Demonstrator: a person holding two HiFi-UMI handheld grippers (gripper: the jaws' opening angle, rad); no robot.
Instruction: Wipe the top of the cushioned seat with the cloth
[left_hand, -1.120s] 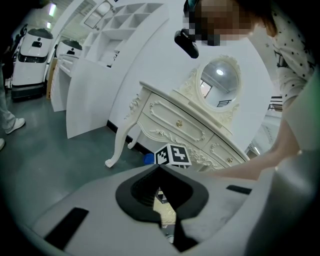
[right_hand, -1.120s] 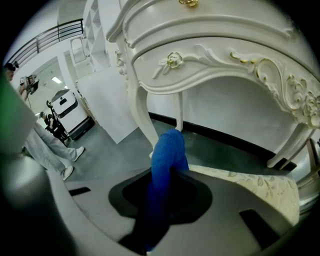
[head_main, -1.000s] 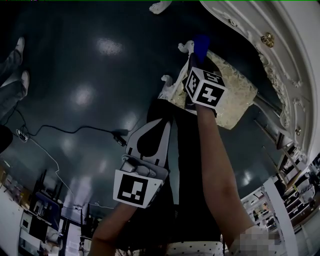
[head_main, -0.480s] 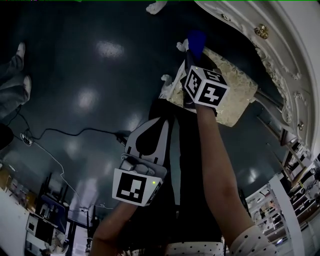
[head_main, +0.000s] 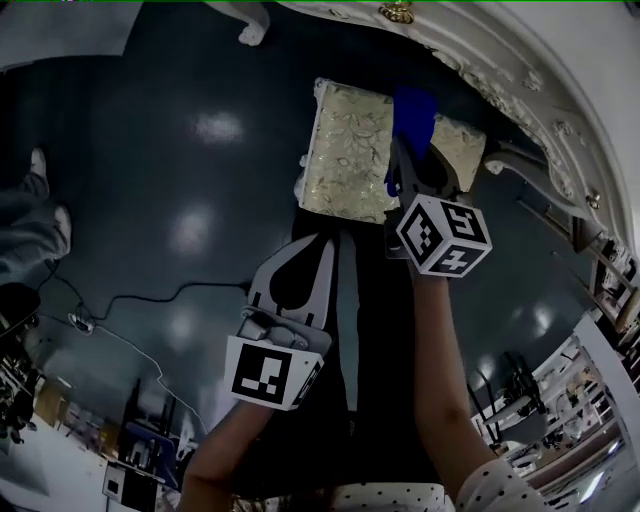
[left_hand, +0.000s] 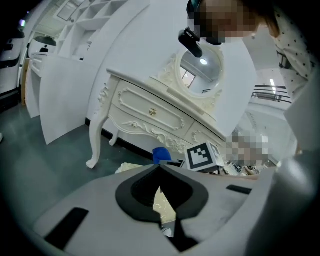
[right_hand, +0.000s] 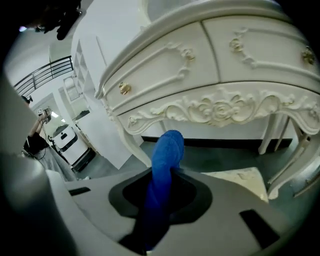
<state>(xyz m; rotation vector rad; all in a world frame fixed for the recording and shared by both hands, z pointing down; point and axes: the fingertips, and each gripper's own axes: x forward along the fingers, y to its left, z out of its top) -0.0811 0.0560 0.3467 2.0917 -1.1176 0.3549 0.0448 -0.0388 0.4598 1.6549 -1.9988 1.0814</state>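
Two grippers are working in front of you, one in each hand. Your right gripper (head_main: 412, 172) is clamping its fingers shut on the blue cloth (head_main: 412, 115), and the cloth is sticking out past the jaws as a bunched roll (right_hand: 165, 155). You are holding that gripper over the cushioned seat (head_main: 350, 150), toward the seat's far edge, the one facing the white carved dressing table (head_main: 520, 70). No view is showing whether the cloth is touching the cream patterned top. Your left gripper (head_main: 323, 240) is hanging over the dark floor (head_main: 200, 130), just short of the seat's near edge. Its fingers are pressing together at the tips (left_hand: 160, 167) and gripping nothing. A strip of the seat is showing through the gap behind them.
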